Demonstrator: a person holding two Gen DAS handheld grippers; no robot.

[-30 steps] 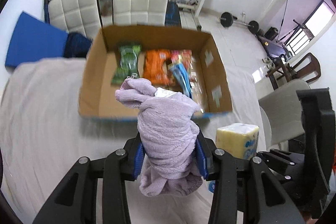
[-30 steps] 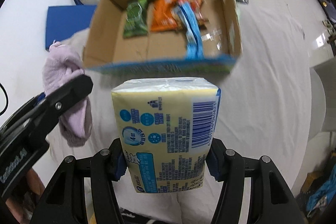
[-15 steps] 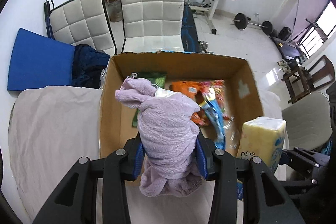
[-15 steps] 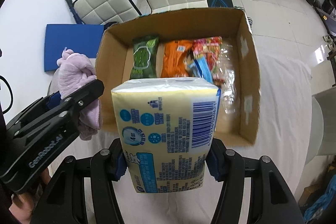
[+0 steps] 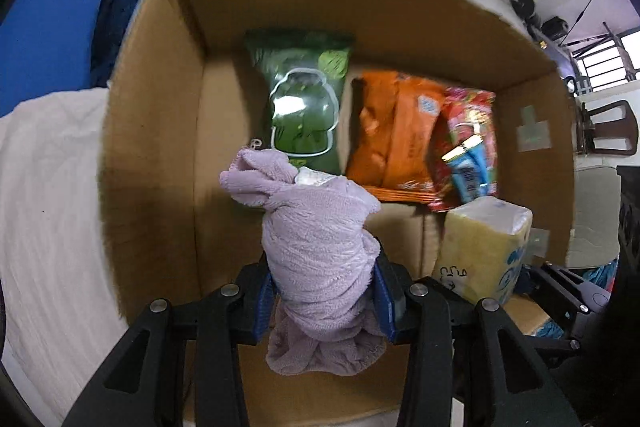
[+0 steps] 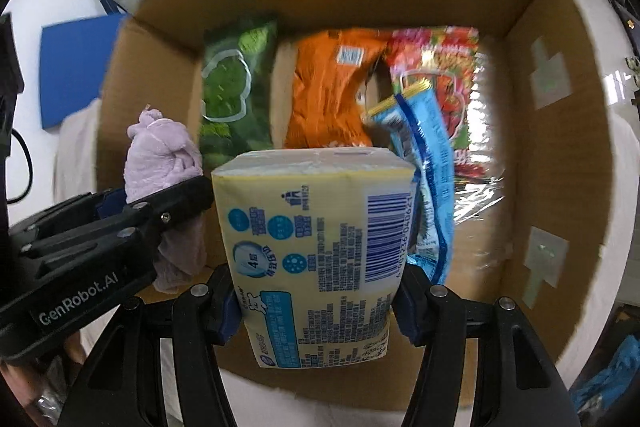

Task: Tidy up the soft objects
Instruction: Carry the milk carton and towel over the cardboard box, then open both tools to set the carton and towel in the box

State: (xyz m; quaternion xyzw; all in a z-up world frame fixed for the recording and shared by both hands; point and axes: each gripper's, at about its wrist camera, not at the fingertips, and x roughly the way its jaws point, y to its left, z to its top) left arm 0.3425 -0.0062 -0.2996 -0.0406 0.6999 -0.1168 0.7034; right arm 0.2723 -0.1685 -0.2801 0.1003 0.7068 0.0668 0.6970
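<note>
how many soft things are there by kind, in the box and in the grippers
snack bags in the box: 4 (green bag, orange bag, red bag, blue bag)
towels: 1 (purple towel, in the left gripper)
tissue packs: 1 (yellow tissue pack, in the right gripper)
total: 6

Fuzzy lilac cloth towel [image 5: 320, 251], glossy plastic-wrapped tissue pack [image 6: 320, 247], shiny foil snack bags [image 5: 396, 131] – all over a matt brown cardboard box [image 5: 156, 131]
</note>
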